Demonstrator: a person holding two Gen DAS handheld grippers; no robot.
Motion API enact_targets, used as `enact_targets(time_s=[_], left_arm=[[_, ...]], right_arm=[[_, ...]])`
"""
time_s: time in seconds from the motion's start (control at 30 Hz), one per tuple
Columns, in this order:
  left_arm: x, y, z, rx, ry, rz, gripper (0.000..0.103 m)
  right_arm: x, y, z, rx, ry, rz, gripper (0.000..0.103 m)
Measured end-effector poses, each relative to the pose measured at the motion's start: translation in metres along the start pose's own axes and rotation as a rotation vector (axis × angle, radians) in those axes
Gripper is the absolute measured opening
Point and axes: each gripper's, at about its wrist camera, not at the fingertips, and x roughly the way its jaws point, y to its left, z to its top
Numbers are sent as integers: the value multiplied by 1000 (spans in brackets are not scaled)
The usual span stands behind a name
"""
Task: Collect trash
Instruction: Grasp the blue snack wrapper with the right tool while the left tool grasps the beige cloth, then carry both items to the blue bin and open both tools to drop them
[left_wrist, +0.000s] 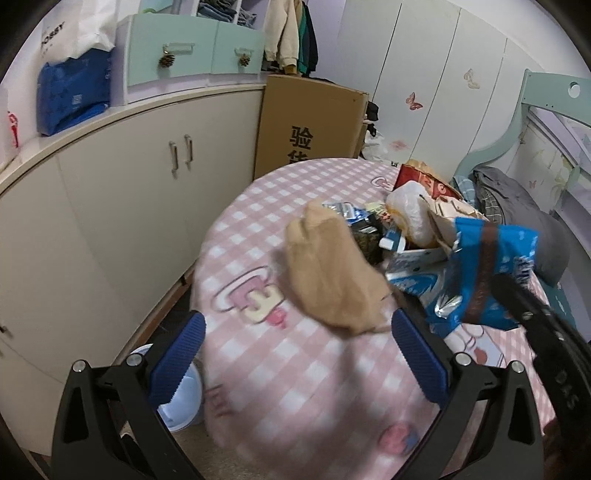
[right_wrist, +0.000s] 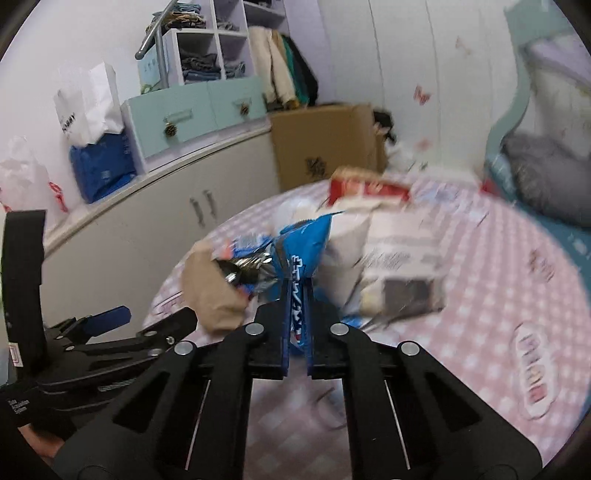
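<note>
Underway | right tongs (right_wrist: 297, 328) pinched tight on blue snack wrapper (right_wrist: 303, 243), lifted above worktop (left_wrist: 295, 369) | left tongs (left_wrist: 295, 354) spread wide, empty | remaining: tan paper bag (left_wrist: 332, 266), red box (right_wrist: 369, 190), white bag (left_wrist: 410, 210) heaped on worktop

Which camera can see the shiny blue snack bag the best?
The left wrist view. There the blue snack bag hangs in the air, sharp and nearly whole, with its torn silver edge showing. In the right wrist view the right gripper has its jaws shut on the bag, so it looks blurry and partly hidden.

Cream cabinet (left_wrist: 122, 206) — white wardrobe (left_wrist: 436, 74) beyond.
</note>
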Motion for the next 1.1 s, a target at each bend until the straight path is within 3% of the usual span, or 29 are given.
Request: enact_targets(time_s=[0.2,0.27,0.33,0.47,0.53,0.9,1.03,1.1], left_arm=[[19,-10,11,-10,-15,6,97],[22,-12,13,5,-24,5,86],[27,-12,14,4,2,-22,64],[39,-7,14,-6,52,-61,35],[41,-6,10,-8,64,-68,8],[-38,37,4,-95,-112,-155,4],[-64,69,-7,-138,-146,-114,4],[-68,90,-14,-156,-131,-44,4]], right_arm=[[10,-8,5,22,-7,29,6],[11,-10,6,24,-4,35,6],[13,-9,7,27,-6,43,6],[14,-5,6,19,-2,46,6],[12,-4,5,17,-5,44,6],[-20,26,7,-20,-59,80,6],[-23,61,3,-60,-36,161,6],[-18,87,-3,-90,-8,208,6]])
